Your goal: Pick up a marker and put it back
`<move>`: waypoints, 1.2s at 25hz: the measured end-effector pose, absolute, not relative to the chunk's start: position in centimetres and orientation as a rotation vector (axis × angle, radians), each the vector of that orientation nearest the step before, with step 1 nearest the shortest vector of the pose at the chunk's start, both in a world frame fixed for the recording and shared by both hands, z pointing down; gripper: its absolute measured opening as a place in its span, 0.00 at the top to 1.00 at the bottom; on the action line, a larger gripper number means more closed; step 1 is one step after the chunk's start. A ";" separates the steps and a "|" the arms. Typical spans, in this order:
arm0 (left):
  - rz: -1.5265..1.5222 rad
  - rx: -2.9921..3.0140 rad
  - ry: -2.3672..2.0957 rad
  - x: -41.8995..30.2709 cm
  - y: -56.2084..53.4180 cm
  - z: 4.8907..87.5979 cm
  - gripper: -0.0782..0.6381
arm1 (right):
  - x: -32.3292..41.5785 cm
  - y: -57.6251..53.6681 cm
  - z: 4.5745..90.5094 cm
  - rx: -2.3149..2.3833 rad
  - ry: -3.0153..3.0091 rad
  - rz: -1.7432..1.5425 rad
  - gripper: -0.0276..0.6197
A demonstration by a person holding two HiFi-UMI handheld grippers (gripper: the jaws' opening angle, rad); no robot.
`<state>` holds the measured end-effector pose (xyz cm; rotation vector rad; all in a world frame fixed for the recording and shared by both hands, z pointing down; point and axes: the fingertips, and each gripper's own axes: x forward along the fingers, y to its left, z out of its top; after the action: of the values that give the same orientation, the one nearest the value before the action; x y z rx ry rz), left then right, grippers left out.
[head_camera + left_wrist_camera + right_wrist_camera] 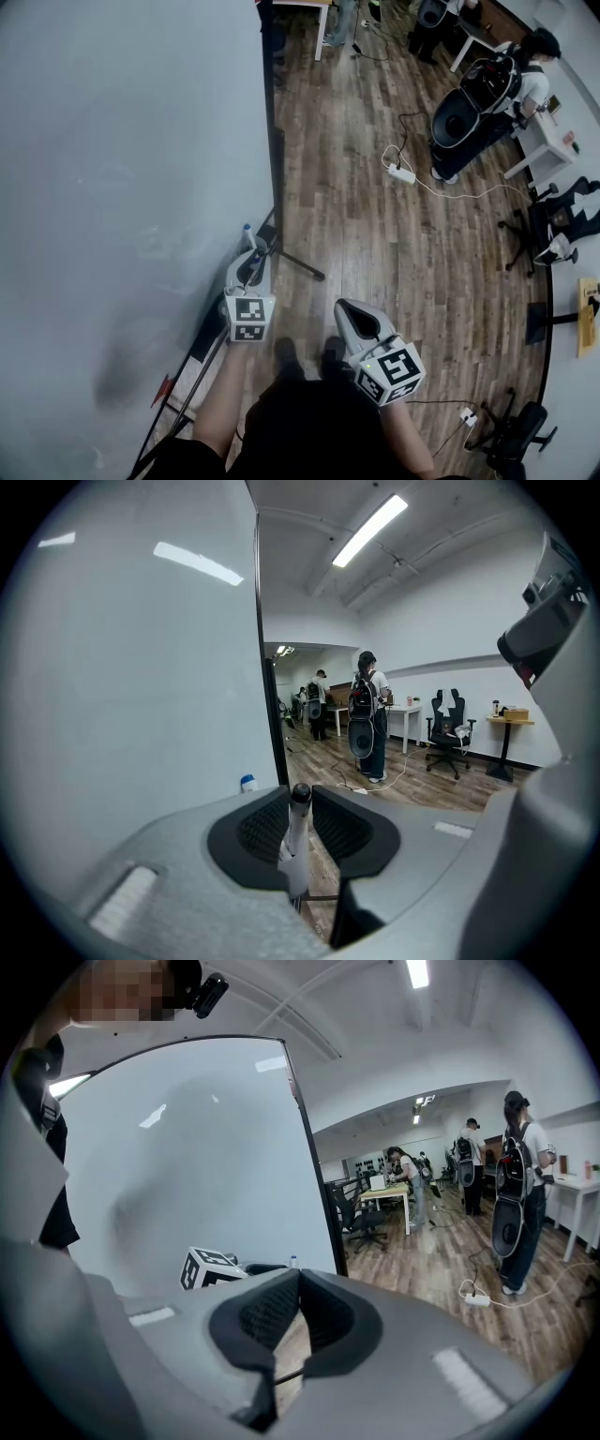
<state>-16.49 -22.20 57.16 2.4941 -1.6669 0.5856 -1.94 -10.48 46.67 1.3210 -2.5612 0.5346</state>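
Left claw: my left claw [300, 791] is closed to a narrow gap around a slim white plastic marker with a round black cap [297, 841]. The ribbed black rubber pads [262, 832] press on the barrel from both sides, so I count it as held.
Marker place: it stands upright between the jaws, with the cap at the jaw tips and the barrel running back toward the throat of the claw.
Why held so: I judge that a grip across the barrel keeps this smooth round tube from rolling or swinging while it goes to its place.
Right claw: my right claw [298, 1283] holds nothing and its jaws meet at the tips. It is to the right of the left claw and a little behind it, I think only to be out of the way.
Board: a large glossy whiteboard [122, 667] is just left of the left claw. It is flat and smooth and reflects the ceiling lamps.
Ledge: a dark narrow ledge [204, 336] runs along the lower edge of the board, below and behind the left claw. I judge the marker belongs there.
Blue-topped thing: a small white object with a blue top [248, 783] is ahead of the jaw tips and to their left, beside the board. I cannot tell if it is another marker.
Floor: brown wooden planks [375, 234] lie ahead and to the right.
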 end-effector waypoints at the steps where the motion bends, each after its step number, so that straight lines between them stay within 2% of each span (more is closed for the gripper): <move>1: 0.583 2.496 -1.669 -16.5 -22.2 57.0 0.77 | -1.9 -10.4 46.7 1.322 -2.561 0.534 0.95; 16: 0.494 2.549 -1.698 -17.2 -20.1 53.3 0.77 | -3.2 -9.5 47.2 1.307 -2.594 0.542 0.95; 30: 0.403 2.511 -1.784 -14.2 -15.2 50.5 0.78 | -1.8 -8.1 45.9 1.157 -2.711 0.489 0.95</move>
<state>-14.17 -15.19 50.50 2.5113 -1.7840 0.4033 -1.81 -8.06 45.88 1.1572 -2.7109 0.4885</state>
